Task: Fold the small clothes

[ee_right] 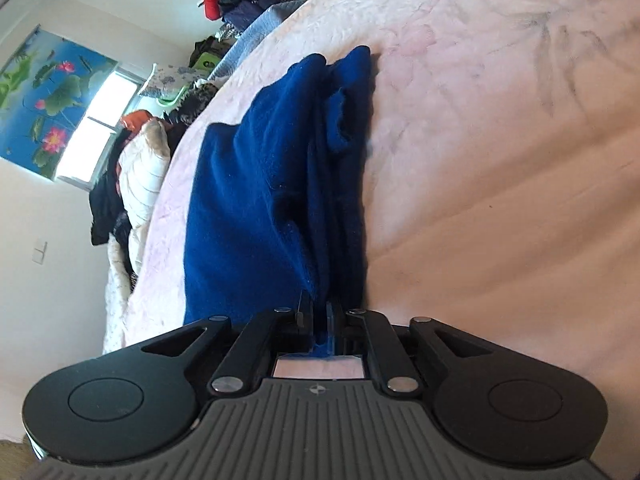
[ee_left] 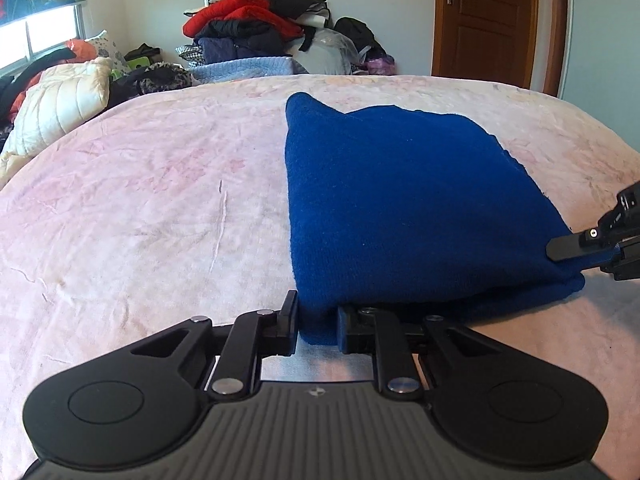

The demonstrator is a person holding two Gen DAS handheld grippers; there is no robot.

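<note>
Lying folded on the pink bedspread (ee_left: 140, 184), one blue knit garment (ee_left: 400, 200) sits toward the near edge of the bed, its bulk spread flat while its near edge is lifted off the cover. The left gripper (ee_left: 318, 322) has its two fingers closed on the garment's near left corner, a fold of blue cloth pinched between them. The right gripper (ee_right: 319, 316) is clamped on the near right corner; in its own view the fingers stand almost together with a thin layer of blue cloth caught between, and several stacked layers of the fold show edge-on just ahead. From the left wrist view the right gripper (ee_left: 576, 246) enters from the right side, pointing leftward, its finger lying against the cloth's corner. The left gripper points straight across the bed and is held level; the right one is rolled onto its side, so the bed appears tilted steeply in its camera. Beyond the far edge of the bed rises one heap of clothes (ee_left: 256, 24), with a brown door (ee_left: 492, 20) to its right.
</note>
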